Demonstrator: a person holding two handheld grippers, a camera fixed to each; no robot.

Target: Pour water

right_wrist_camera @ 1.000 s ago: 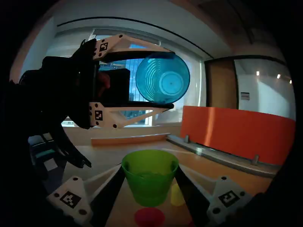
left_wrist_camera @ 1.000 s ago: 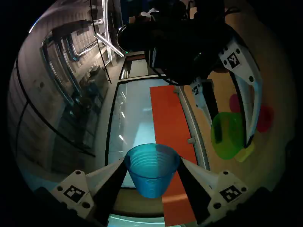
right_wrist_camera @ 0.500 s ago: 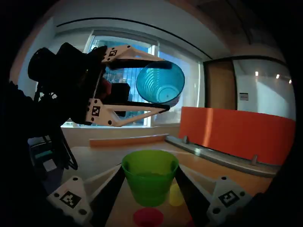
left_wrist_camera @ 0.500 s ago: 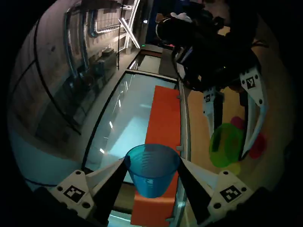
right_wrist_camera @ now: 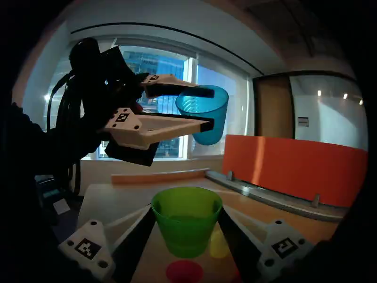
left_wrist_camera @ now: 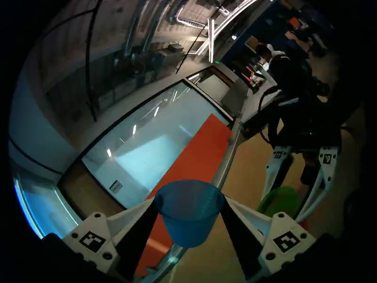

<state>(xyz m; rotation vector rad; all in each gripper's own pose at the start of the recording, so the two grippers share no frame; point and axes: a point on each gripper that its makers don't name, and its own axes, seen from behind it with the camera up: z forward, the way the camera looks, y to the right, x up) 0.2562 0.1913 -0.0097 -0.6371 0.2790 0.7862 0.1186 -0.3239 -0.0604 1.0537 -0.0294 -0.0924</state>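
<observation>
- Now, your left gripper (right_wrist_camera: pixel 208 107) is clamped on the blue cup (right_wrist_camera: pixel 201 114), one finger pressing each side of the wall just below the rim. In the left gripper view the same cup sits mouth-up between the two fingers.
- Your right gripper (right_wrist_camera: pixel 187 210) is closed on the green cup (right_wrist_camera: pixel 187 221) in the same way, both fingers against its sides, holding it upright low over the table (right_wrist_camera: pixel 108 198).
- The relation that matters: in the right gripper view the blue cup hangs high at about 12 to 1 o'clock from the green cup, well apart from it, with open air between the two rims.
- The blue cup's long axis is close to vertical, its mouth up and leaning only slightly, so as it stands nothing would run out.
- From the left gripper view, the green cup (left_wrist_camera: pixel 279 202) lies toward 3 o'clock of the blue cup and lower, so the left hand is the one placed to tip toward it.
- A faint line shows partway down the green cup. It may be a water level, but I cannot tell for sure, nor can I tell whether the blue cup holds any water.
- If more pouring is due, my judgement is that you need the blue lip brought nearer and directly over the green mouth first — the present gap invites splashing.
</observation>
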